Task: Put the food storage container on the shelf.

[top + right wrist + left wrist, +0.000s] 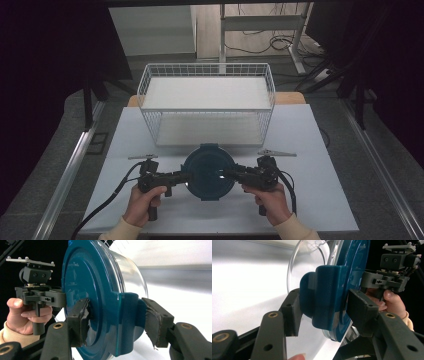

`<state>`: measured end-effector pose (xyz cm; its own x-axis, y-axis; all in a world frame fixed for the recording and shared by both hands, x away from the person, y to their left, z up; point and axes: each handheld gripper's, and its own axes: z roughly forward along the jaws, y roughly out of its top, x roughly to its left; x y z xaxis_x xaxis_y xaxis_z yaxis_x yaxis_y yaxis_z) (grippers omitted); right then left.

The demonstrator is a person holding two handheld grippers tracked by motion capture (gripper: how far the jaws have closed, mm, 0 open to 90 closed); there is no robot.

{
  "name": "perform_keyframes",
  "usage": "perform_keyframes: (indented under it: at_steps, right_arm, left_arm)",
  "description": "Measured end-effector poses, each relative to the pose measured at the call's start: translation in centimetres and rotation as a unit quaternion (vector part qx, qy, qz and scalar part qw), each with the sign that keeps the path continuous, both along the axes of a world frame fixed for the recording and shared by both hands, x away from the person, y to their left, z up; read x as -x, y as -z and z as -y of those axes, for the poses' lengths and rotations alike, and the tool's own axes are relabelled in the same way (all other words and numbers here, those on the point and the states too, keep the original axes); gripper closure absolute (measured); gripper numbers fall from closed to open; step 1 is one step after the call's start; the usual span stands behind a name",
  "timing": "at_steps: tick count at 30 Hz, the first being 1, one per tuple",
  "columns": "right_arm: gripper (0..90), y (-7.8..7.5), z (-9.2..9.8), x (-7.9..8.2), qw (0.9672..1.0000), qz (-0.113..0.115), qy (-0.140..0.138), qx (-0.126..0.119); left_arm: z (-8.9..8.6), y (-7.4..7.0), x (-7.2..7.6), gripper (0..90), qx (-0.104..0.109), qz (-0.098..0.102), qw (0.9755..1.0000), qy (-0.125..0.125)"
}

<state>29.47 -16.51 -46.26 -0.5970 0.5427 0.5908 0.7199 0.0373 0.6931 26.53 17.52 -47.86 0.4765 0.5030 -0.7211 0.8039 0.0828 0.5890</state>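
The left gripper [184, 178] at nine o'clock and right gripper [227, 174] at three pinch the lidded container [208, 171], teal lid [82, 285] facing up.

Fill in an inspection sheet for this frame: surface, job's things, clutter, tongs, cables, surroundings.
Surface: pale grey table.
Job's things: clear round container with teal lid, held between both tongs; white wire basket behind it, nothing seen inside.
Clutter: nothing seen.
Tongs: left tongs shut on a lid latch; right tongs shut on the opposite latch.
Cables: one black cable trails from each tool.
Surroundings: dark curtains, grey floor, floor wiring beyond the table.
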Motion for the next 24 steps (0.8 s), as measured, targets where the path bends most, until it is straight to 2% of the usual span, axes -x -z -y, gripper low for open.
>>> perform_keyframes:
  at_steps: [6,12,15,20,24]
  right_arm:
    - [42.0,-0.7,-0.1,-0.7,1.0,0.002,0.002,-0.006]
    - [42.3,-1.9,-0.3,-1.3,0.9999,0.011,0.002,-0.007]
    - [42.4,-2.9,-0.5,-1.9,0.9998,0.014,0.003,-0.014]
    - [42.6,-4.1,-0.7,-2.8,0.9995,0.018,0.002,-0.024]
    - [42.6,-4.8,-0.7,-3.3,0.9994,0.022,0.005,-0.025]
  left_arm:
    - [-0.1,-1.0,-0.7,47.2,-0.009,0.01,0.9999,0.001]
    - [-0.4,-2.4,-1.5,47.3,-0.004,0.02,0.9998,0.0]
    - [-0.7,-3.6,-2.0,47.9,0.0,0.033,0.9994,-0.006]
    - [-0.9,-4.9,-2.7,48.3,0.0,0.043,0.999,-0.012]
    - [-0.9,-5.5,-3.3,48.3,0.004,0.043,0.999,-0.011]
